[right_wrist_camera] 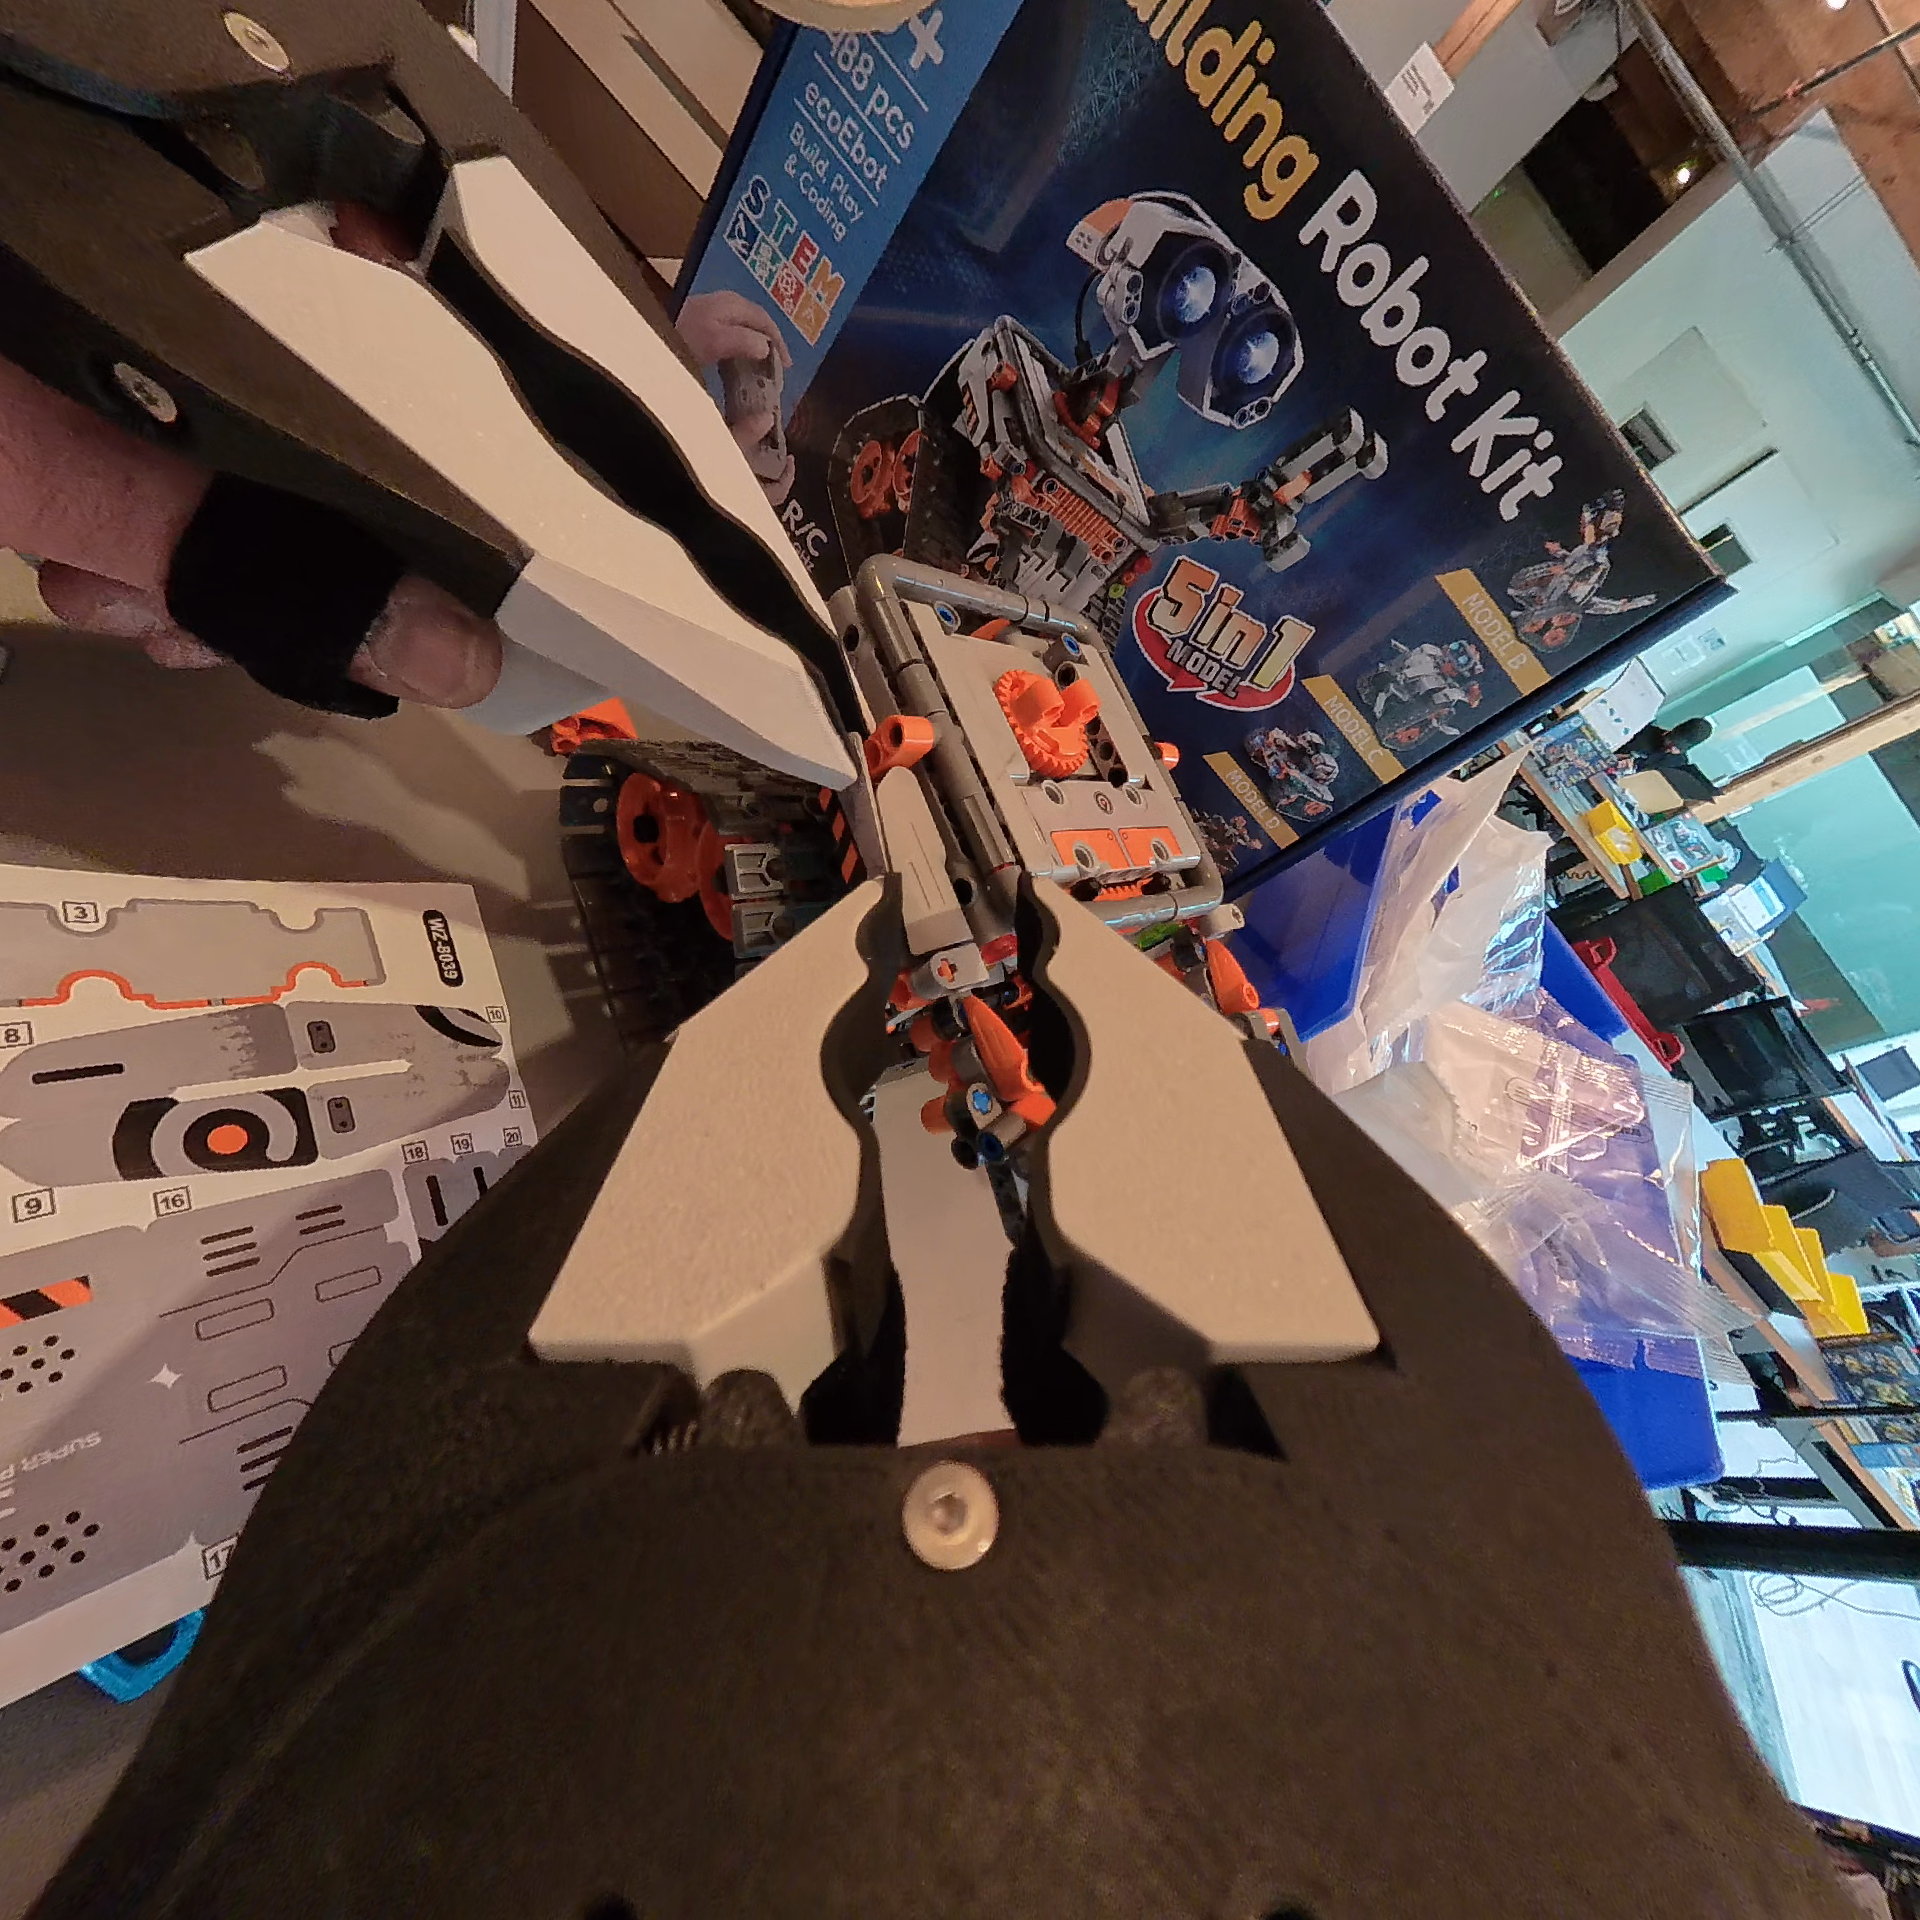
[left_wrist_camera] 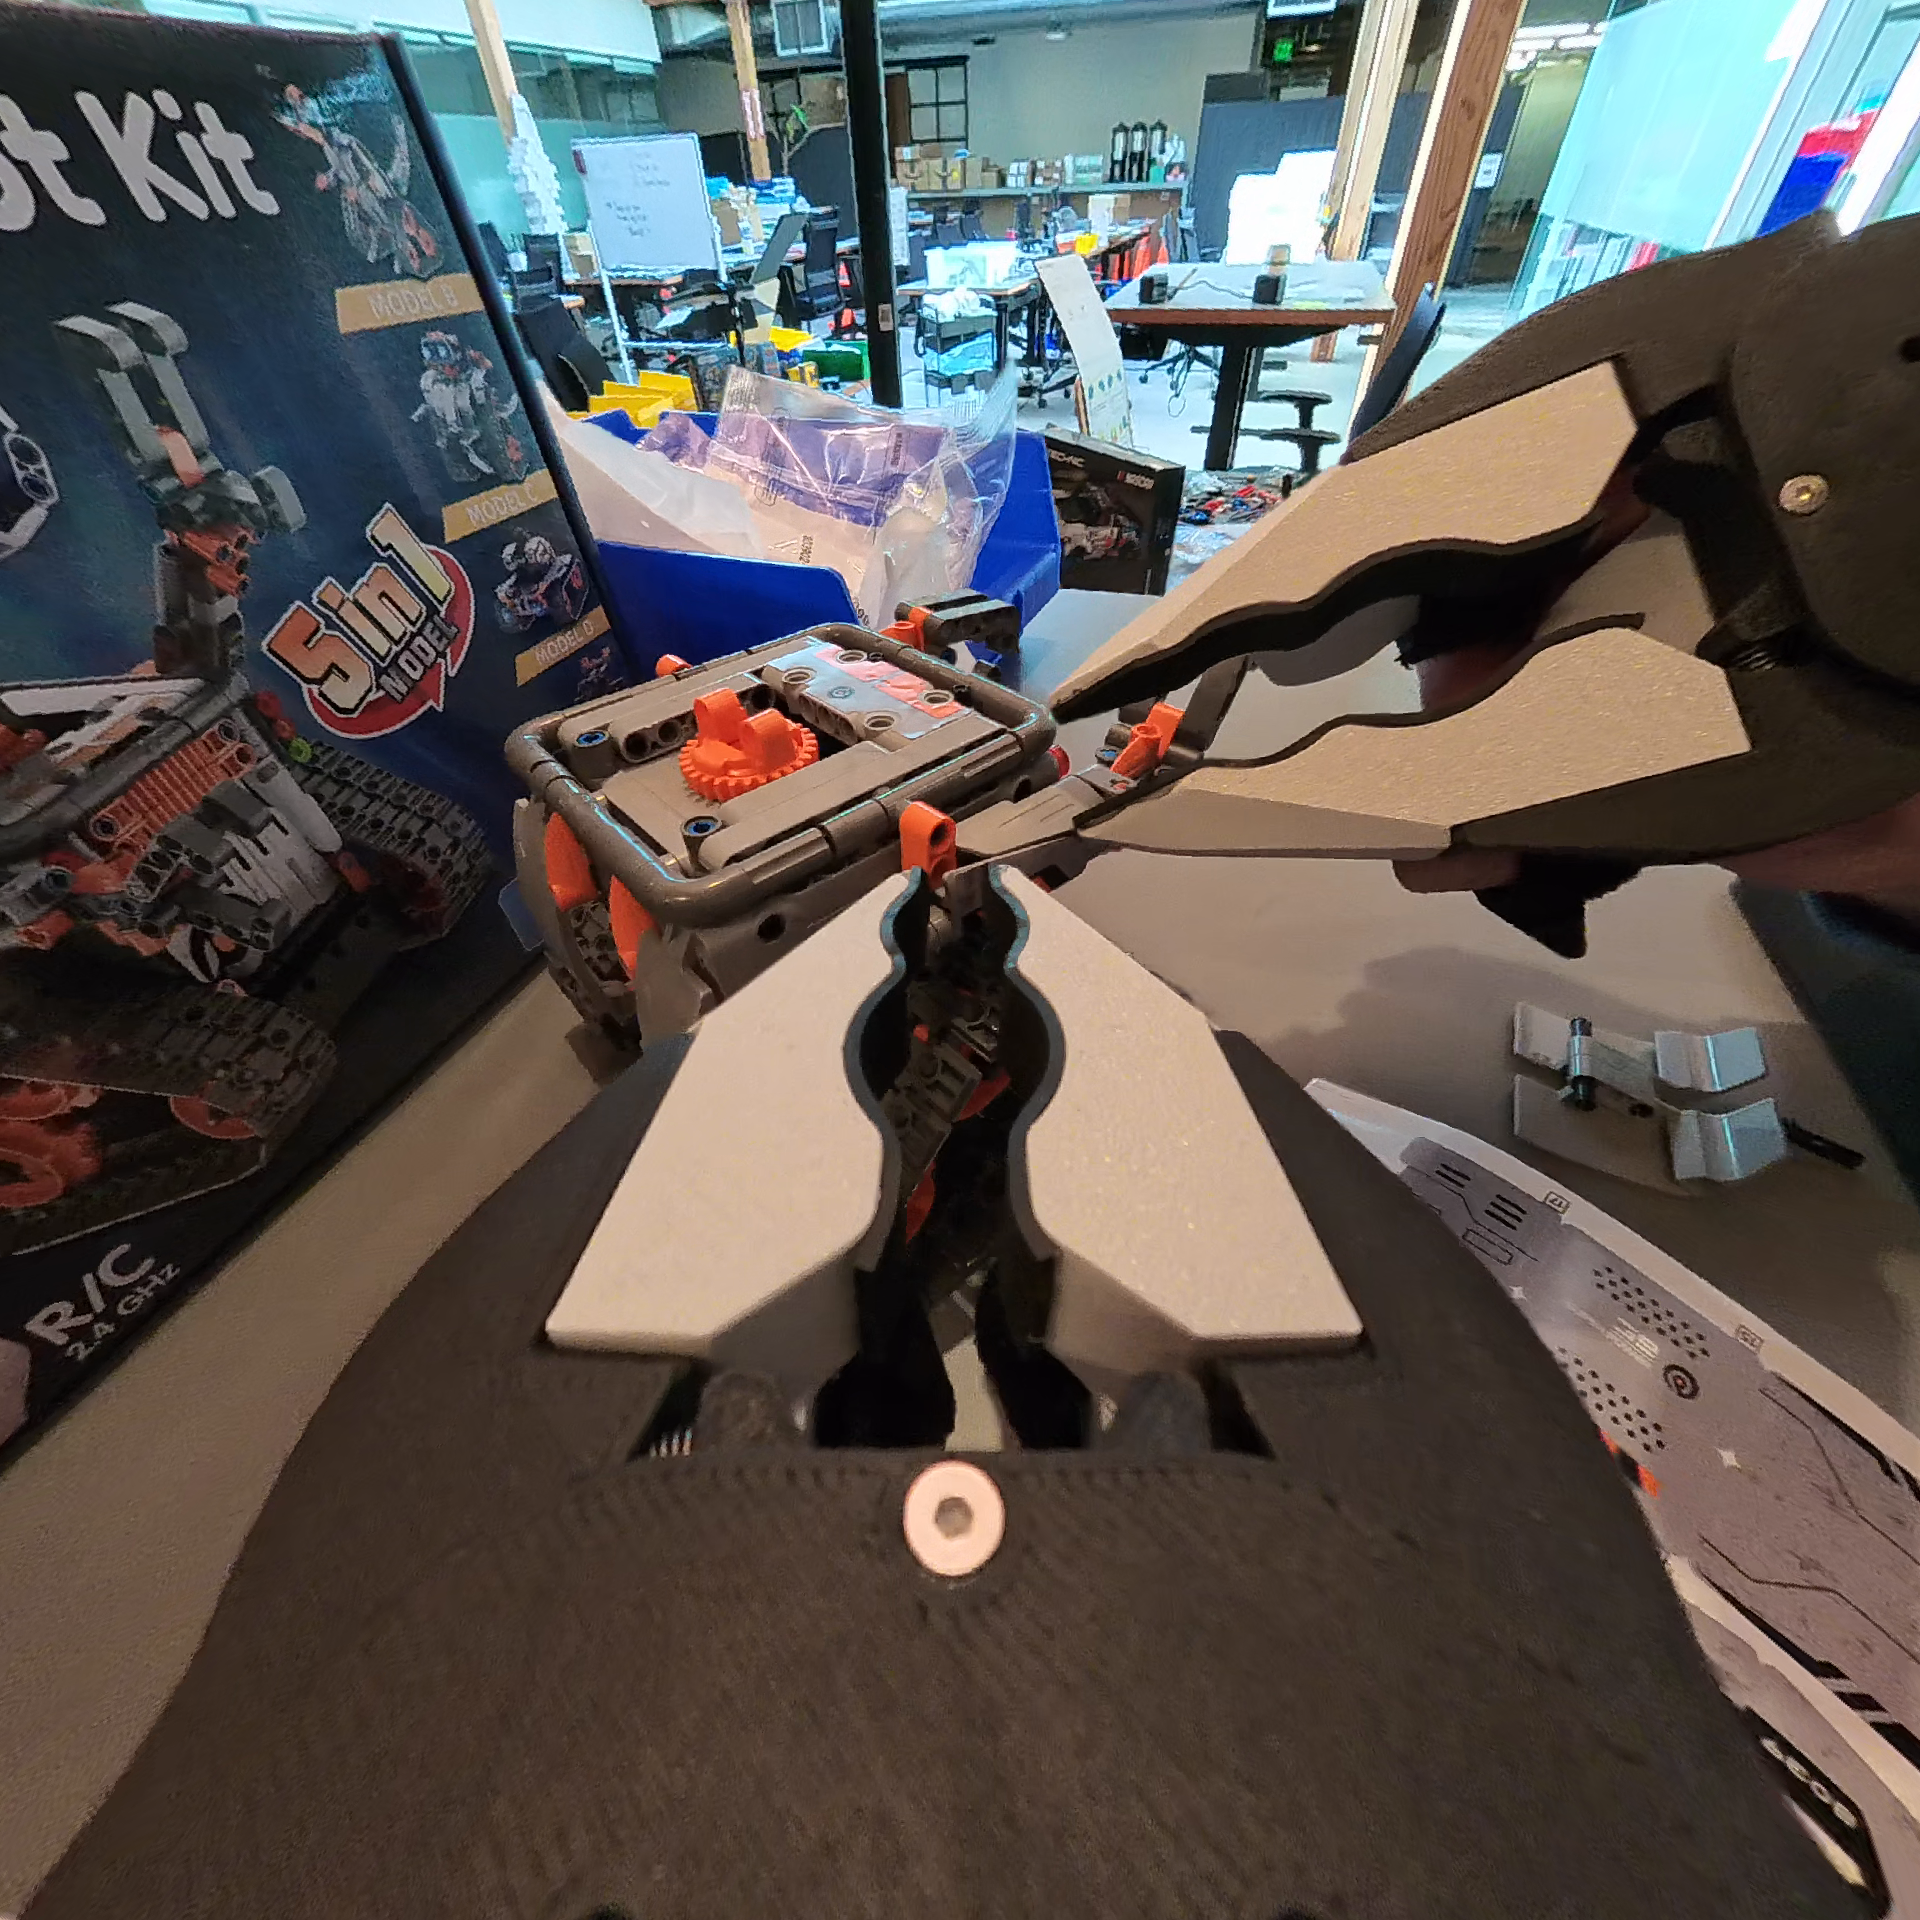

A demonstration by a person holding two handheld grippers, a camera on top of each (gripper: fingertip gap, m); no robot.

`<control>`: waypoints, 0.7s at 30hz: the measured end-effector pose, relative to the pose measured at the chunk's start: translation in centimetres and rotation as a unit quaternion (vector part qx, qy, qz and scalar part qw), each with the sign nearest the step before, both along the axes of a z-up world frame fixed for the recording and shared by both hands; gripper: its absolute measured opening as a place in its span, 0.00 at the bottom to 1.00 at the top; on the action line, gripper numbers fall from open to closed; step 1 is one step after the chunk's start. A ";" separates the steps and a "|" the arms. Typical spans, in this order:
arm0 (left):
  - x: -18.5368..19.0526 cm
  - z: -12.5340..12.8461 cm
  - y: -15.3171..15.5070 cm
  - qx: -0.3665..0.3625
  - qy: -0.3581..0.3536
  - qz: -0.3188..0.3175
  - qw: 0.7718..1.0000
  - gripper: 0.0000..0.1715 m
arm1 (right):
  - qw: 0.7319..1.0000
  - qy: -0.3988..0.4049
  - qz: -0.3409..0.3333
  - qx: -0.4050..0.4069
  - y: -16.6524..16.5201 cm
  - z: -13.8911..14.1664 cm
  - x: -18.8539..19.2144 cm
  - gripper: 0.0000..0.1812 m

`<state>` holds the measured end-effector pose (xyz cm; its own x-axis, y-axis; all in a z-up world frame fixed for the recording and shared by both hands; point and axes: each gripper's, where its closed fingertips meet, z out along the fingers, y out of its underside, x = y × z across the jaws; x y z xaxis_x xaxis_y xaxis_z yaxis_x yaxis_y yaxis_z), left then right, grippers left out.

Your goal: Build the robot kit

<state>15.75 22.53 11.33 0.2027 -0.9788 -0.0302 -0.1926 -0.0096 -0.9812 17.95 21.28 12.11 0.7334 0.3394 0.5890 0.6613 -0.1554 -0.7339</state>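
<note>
Tracked robot chassis beside kit box: my left gripper clamps its frame, right gripper pinches a grey panel piece against it.

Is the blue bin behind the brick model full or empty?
Full, or nearly: crumpled clear plastic bags rise above the rim of the blue bin, behind the brick model. What lies beneath them cannot be seen.

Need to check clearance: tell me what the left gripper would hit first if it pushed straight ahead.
The left gripper is already closed on the robot model's near edge; pushed on, it would probably meet the model's grey frame first.
</note>
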 end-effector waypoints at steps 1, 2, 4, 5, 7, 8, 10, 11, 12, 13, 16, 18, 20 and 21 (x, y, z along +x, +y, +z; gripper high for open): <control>0.0 0.0 0.0 -0.010 -0.005 -0.004 1.000 0.04 | 1.000 0.002 0.002 0.001 0.0 0.1 -0.1 0.11; 0.0 0.1 0.0 -0.024 -0.013 -0.007 1.000 0.04 | 1.000 0.004 0.005 0.002 0.0 0.2 -0.2 0.13; 0.1 0.1 -0.2 -0.033 -0.021 -0.018 0.999 0.05 | 1.000 0.002 0.010 0.000 0.1 0.2 -0.4 0.13; 0.1 0.1 -0.2 -0.030 -0.016 -0.018 0.999 0.07 | 1.000 -0.002 0.007 -0.005 0.2 0.0 -0.3 0.13; 0.1 0.1 0.0 -0.027 -0.008 -0.010 1.000 0.04 | 1.000 0.003 0.007 -0.008 0.4 -0.2 -0.2 0.12; 0.1 0.1 0.0 -0.030 -0.009 -0.011 0.999 0.03 | 1.000 0.005 0.006 -0.010 0.4 -0.2 -0.1 0.11; 0.1 0.1 0.0 -0.035 -0.014 -0.014 0.999 0.01 | 1.000 0.005 0.009 -0.017 0.2 -0.4 -0.2 0.05; 0.1 0.1 0.0 -0.036 -0.014 -0.014 0.999 0.00 | 1.000 0.002 0.010 -0.019 0.2 -0.6 -0.2 0.03; 0.0 0.0 0.0 -0.034 -0.012 -0.016 0.999 0.00 | 1.000 -0.002 0.009 -0.019 0.1 -0.7 -0.2 0.02; -0.1 0.1 0.0 -0.032 -0.014 -0.018 0.999 0.00 | 1.000 -0.003 0.011 -0.016 0.0 -0.6 -0.2 0.02; -0.1 0.5 -0.2 -0.032 -0.024 -0.029 0.999 0.02 | 0.999 0.003 0.032 -0.003 -0.3 0.0 -0.7 0.05; 0.3 0.3 -0.7 -0.018 -0.012 -0.038 0.999 0.10 | 0.999 -0.001 0.034 -0.012 -0.1 -0.4 -0.7 0.07; 0.6 -0.1 -0.4 0.005 0.008 -0.014 1.000 0.13 | 0.999 -0.007 0.028 -0.016 0.1 -0.8 -0.6 0.08; 0.7 -0.2 -0.1 0.013 0.019 -0.003 1.000 0.12 | 1.000 -0.013 0.023 -0.015 0.3 -0.9 -0.4 0.08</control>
